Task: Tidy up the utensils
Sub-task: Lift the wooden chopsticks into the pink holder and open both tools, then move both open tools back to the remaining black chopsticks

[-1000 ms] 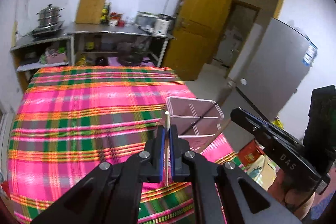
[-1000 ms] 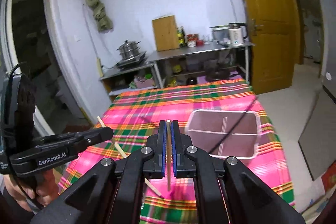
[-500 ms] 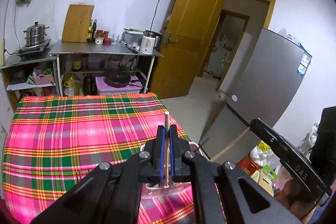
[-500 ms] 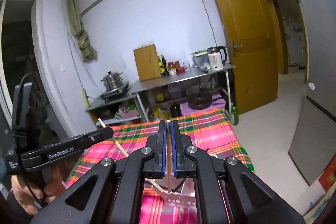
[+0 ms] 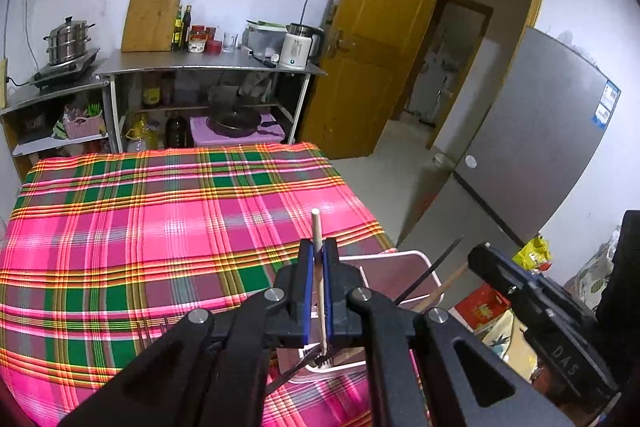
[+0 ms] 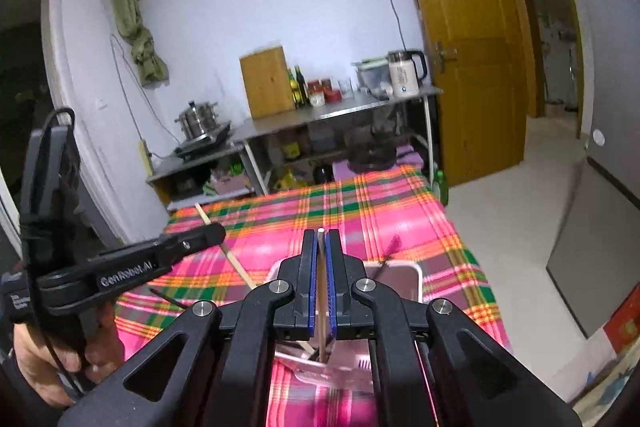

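Right, my left gripper (image 5: 319, 259) is clamped tight on a pale wooden chopstick (image 5: 318, 231) — its tip pokes up past my blue pads. My right gripper (image 6: 319, 247) is likewise closed on its own wooden stick (image 6: 320, 291), which runs down between the jaws. Both sticks point down into the pink-rimmed utensil box (image 5: 404, 259), just beneath me on the plaid tablecloth (image 5: 160, 227), near its edge. Beyond — a metal shelf (image 5: 208, 67) and yellow door (image 5: 384, 47).
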Motion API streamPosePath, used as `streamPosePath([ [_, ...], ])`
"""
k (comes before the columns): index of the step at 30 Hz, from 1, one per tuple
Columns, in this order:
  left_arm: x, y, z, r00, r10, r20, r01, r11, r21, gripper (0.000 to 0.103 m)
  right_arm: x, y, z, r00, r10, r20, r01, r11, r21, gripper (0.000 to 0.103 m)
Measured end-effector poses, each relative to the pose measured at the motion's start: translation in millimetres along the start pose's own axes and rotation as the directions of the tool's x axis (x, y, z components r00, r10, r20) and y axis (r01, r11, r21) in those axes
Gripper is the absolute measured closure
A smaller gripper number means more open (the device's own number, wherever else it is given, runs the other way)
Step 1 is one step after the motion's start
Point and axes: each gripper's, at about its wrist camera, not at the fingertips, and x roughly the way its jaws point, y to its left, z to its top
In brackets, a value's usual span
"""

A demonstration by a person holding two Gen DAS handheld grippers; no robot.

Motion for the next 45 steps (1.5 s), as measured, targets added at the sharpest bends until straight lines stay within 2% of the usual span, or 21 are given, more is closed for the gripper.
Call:
streamPosePath([
  [4, 1, 1, -1, 1.0, 0.007, -0.007, -0.007, 1.0, 0.003, 0.092, 12, -7, -11, 0.999, 0.008, -0.047, -0.007, 1.0, 0.019, 0.099],
  [6, -1, 2, 0, 1.0, 0.007, 0.005, -0.007, 1.0, -0.001, 0.078, 16, -9, -14, 0.998, 0.007, -0.066, -0.006, 1.0, 0.023, 0.099],
  [11, -21, 1, 3, 0.999, -0.003, 0.053, 0.002, 1.0, 0.004, 0.068, 12, -6, -14, 0.998, 0.006, -0.057, -0.005, 1.0, 0.017, 0.09],
  [21, -79, 14, 1, 0.987, 0.004, 0.158, -0.003, 1.0, -0.006, 0.066, -20, 2, -11, 1.0, 0.009, 0.011, -0.009, 1.0, 0.004, 0.087],
  [28, -106, 42, -31, 0.983, 0.043, 0.179, -0.033, 0.998, -0.055, 0.066, -36, 15, -31, 0.999, 0.047, 0.014, -0.047, 0.999, -0.006, 0.087],
  [33, -110, 64, -63, 0.983, 0.099, 0.157, -0.086, 0.993, -0.085, 0.066, -37, 28, -50, 0.995, 0.095, -0.014, -0.095, 0.995, -0.018, 0.087],
  [45, -97, 111, -137, 0.986, 0.166, 0.034, -0.157, 0.972, -0.178, 0.067, -14, 69, -105, 0.979, 0.153, -0.134, -0.165, 0.983, -0.082, 0.087],
])
